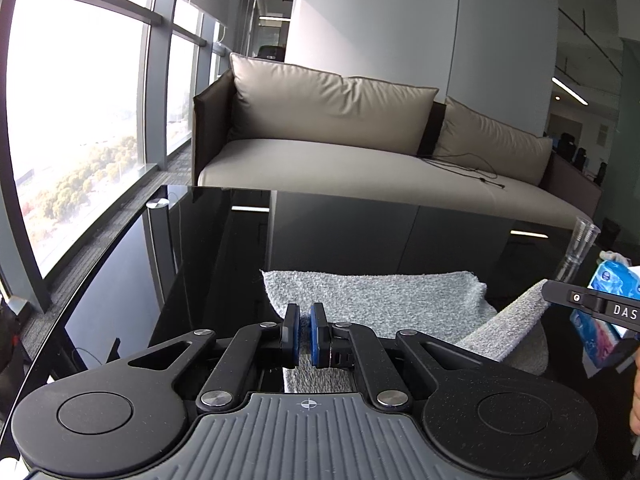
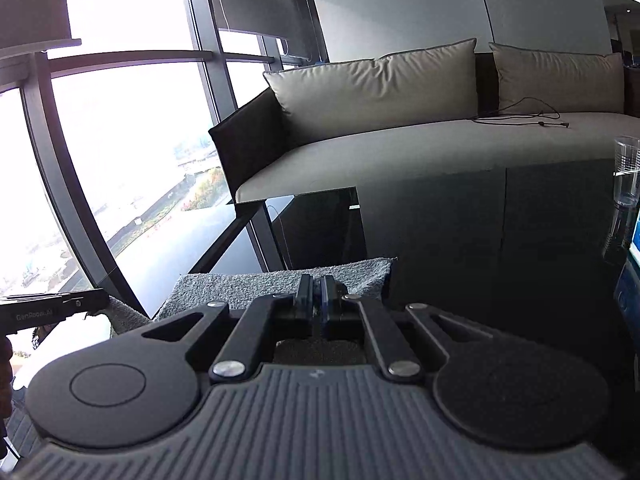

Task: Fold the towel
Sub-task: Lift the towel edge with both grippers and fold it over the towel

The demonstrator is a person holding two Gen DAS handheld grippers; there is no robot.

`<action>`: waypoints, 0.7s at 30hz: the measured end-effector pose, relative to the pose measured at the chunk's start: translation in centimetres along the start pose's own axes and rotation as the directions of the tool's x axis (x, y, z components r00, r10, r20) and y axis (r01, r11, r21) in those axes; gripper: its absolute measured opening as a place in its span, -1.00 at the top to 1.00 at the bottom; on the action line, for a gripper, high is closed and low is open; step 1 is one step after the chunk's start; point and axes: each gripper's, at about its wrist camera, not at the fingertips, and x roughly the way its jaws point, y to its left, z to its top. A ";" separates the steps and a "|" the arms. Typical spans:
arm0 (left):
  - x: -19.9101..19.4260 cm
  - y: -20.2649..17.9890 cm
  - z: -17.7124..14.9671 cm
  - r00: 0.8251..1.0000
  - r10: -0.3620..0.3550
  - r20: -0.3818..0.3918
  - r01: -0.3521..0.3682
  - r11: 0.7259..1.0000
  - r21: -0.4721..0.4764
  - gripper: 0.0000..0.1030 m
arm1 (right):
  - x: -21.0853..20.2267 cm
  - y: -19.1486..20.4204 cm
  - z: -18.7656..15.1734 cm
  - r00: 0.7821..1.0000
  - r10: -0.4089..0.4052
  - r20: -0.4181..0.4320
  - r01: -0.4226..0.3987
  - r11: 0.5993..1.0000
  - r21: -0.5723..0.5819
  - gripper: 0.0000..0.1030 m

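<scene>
Black glass table (image 1: 360,232) | sofa (image 1: 360,160), windows | both grippers (image 1: 305,330) (image 2: 317,300) clenched on grey towel (image 1: 380,300)

The towel (image 1: 372,300) is a grey, nubby terry cloth lying on the glossy black counter (image 1: 224,248). Its far part rests flat with a straight far edge, while the near edge is lifted off the surface and doubled toward it. The raised right corner shows a smoother, short-piled underside, curling into a soft roll where the cloth bends back on itself.
</scene>
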 end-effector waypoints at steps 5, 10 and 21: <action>2.5 -0.1 1.0 1.000 0.008 -0.011 -0.008 1.000 0.006 0.90 | 2.0 -0.6 0.6 1.000 -0.005 -0.009 0.005 1.000 0.002 0.93; 3.9 -0.3 1.5 1.000 0.016 -0.021 -0.016 1.000 0.019 0.90 | 4.2 -1.4 1.1 0.999 -0.011 -0.033 0.012 1.000 0.025 0.93; 6.5 0.7 2.5 0.999 0.023 -0.041 -0.023 1.000 0.015 0.90 | 7.4 -2.6 2.0 0.999 -0.020 -0.038 0.022 0.998 0.061 0.93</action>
